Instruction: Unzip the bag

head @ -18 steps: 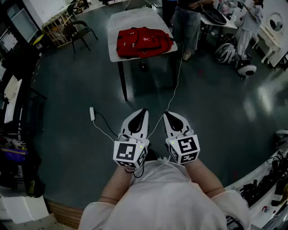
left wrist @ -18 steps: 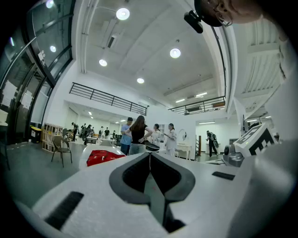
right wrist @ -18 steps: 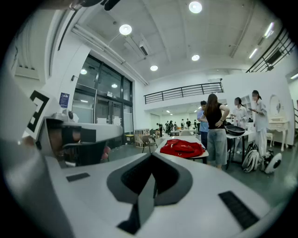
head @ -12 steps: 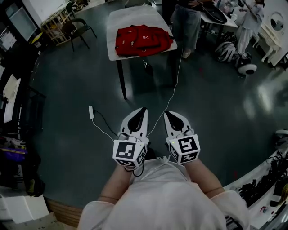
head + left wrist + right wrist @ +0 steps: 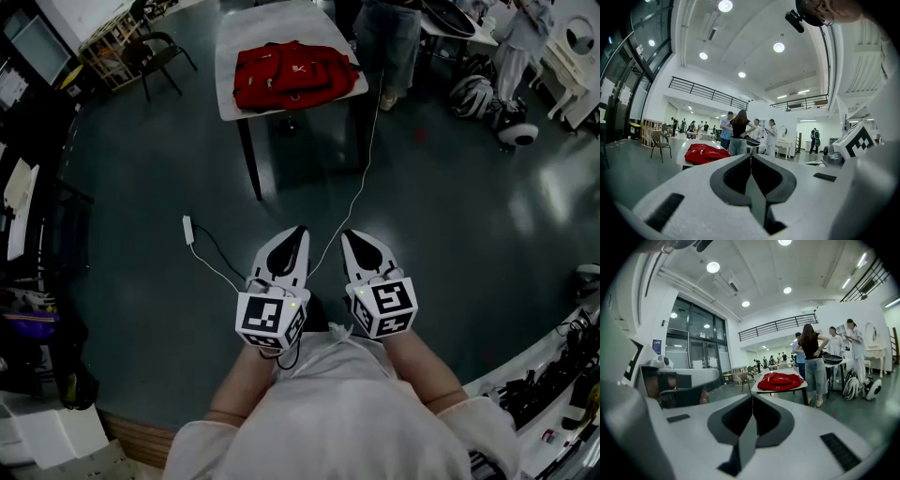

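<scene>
A red bag point(image 5: 292, 73) lies flat on a small white table point(image 5: 234, 98) far ahead across the floor. It also shows as a red heap, the bag point(image 5: 705, 153), in the left gripper view and as the bag point(image 5: 780, 380) in the right gripper view. My left gripper point(image 5: 300, 230) and right gripper point(image 5: 349, 234) are held side by side close to my body, well short of the table. Both have their jaws closed tip to tip with nothing between them.
A white cable with a small box point(image 5: 190, 234) runs over the dark floor from the table toward me. A person in jeans point(image 5: 384, 47) stands right behind the table. A chair point(image 5: 159, 56) stands at the left, benches and gear at the right.
The table and bag have slid slightly up and left in the head view. Both grippers keep the same place and stay closed.
</scene>
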Motion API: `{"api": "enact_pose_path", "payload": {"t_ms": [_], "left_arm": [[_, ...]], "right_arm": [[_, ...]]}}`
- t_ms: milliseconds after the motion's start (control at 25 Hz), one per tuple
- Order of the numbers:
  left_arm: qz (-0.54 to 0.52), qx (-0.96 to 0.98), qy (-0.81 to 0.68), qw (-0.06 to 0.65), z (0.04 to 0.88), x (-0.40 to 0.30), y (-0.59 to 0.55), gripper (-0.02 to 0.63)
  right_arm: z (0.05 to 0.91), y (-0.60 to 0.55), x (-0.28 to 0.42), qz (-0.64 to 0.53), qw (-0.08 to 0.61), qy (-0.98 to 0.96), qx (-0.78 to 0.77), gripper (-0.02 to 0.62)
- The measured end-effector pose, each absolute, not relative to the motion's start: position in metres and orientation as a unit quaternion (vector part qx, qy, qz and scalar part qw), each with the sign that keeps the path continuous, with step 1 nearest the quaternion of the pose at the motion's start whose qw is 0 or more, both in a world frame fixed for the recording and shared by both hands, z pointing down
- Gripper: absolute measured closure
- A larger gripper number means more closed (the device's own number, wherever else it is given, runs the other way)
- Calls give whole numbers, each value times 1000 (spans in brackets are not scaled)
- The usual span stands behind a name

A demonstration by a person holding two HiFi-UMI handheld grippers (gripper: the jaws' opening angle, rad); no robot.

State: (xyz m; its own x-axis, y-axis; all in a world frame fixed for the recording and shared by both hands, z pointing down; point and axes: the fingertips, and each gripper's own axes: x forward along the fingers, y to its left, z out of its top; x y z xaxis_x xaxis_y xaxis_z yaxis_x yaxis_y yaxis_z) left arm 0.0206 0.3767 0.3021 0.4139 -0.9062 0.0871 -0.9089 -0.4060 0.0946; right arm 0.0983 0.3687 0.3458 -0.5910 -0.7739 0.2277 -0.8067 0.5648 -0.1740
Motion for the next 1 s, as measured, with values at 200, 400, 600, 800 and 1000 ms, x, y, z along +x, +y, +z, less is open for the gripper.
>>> {"api": "enact_pose_path", "payload": {"t_ms": [200,400,600,800,1000], "left_arm": [[14,834,-545,82,320,9,351,584],[17,842,-533,85,334,-3,299,584],[15,848,-521,100,341,-23,224,584],[30,849,-514,119,352,-59,134,583],[48,850,-510,125,367,-98,42,584]], "right_arm": [[360,346,93,143,70,-879,449,566],[373,296,81,147,80,-871,462,566],[381,229,67,156,94,-859,478,566],[386,147,35,174,103,-850,486,566],[397,58,1,187,115,-843,491,566]]}}
